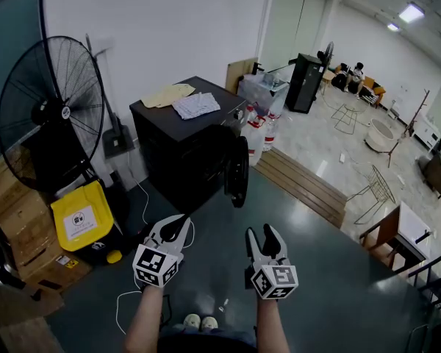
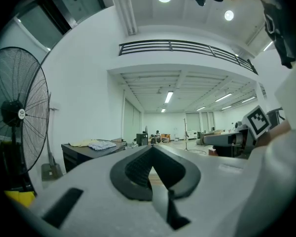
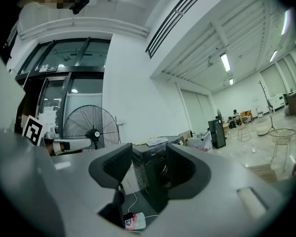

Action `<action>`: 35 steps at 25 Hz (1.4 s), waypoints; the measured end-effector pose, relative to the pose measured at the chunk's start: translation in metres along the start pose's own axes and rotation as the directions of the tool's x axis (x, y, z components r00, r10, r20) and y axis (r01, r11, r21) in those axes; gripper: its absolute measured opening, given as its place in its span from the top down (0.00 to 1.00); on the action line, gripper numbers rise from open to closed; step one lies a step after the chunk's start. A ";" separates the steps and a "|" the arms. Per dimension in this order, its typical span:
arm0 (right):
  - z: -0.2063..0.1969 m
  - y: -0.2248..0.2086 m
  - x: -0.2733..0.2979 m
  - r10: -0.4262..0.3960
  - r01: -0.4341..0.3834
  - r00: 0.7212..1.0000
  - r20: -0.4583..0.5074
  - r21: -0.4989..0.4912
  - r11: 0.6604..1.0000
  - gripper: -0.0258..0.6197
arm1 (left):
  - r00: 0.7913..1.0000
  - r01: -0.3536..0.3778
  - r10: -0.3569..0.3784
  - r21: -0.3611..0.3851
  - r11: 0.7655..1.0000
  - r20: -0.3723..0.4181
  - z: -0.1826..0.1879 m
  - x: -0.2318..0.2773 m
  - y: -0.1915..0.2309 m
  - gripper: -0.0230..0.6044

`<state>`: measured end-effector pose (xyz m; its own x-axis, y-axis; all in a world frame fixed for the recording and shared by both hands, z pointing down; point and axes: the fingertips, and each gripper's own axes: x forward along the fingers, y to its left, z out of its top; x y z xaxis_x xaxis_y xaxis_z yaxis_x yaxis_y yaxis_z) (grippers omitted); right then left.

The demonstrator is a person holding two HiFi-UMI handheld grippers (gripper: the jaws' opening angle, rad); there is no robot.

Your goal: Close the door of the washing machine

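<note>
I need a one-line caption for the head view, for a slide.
The shut left claw and open right claw point toward a black washing machine whose door stands open.

Washing machine [image 1: 185,149] is all black. Pale blue checked cloth [image 1: 196,105], tan sheet [image 1: 167,94]. Black fan [image 1: 51,109], bright yellow bin [image 1: 81,215] with a white label. Left gripper [image 1: 178,227] and right gripper [image 1: 263,240] are white with black-and-white square markers. Floor [image 1: 316,259] is dark grey-green.

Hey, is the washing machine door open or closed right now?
Open. The round door stands swung out from the front of the washing machine, seen nearly edge-on in the head view.
</note>
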<state>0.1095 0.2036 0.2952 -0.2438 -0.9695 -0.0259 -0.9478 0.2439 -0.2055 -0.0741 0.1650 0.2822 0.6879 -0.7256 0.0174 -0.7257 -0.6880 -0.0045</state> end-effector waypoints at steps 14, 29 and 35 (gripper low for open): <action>-0.023 -0.015 0.009 0.055 -0.054 0.998 -0.018 0.041 0.998 0.55 | 0.998 -0.062 0.062 0.001 0.998 -0.001 -0.011 -0.005 0.004 0.96; -0.069 -0.067 0.170 0.012 -0.008 0.997 -0.080 0.046 0.999 0.55 | 0.995 -0.093 0.092 -0.023 0.995 -0.030 -0.053 0.095 0.134 0.96; -0.076 -0.095 0.276 -0.061 0.066 0.994 -0.092 0.053 0.996 0.55 | 0.998 -0.004 0.003 -0.018 1.000 -0.057 -0.055 0.185 0.209 0.96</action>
<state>0.1167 -0.0852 0.3819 -0.2034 -0.9761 0.0769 -0.9497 0.1776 -0.2581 -0.0990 -0.1126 0.3395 0.6838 -0.7258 0.0748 -0.7285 -0.6849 0.0139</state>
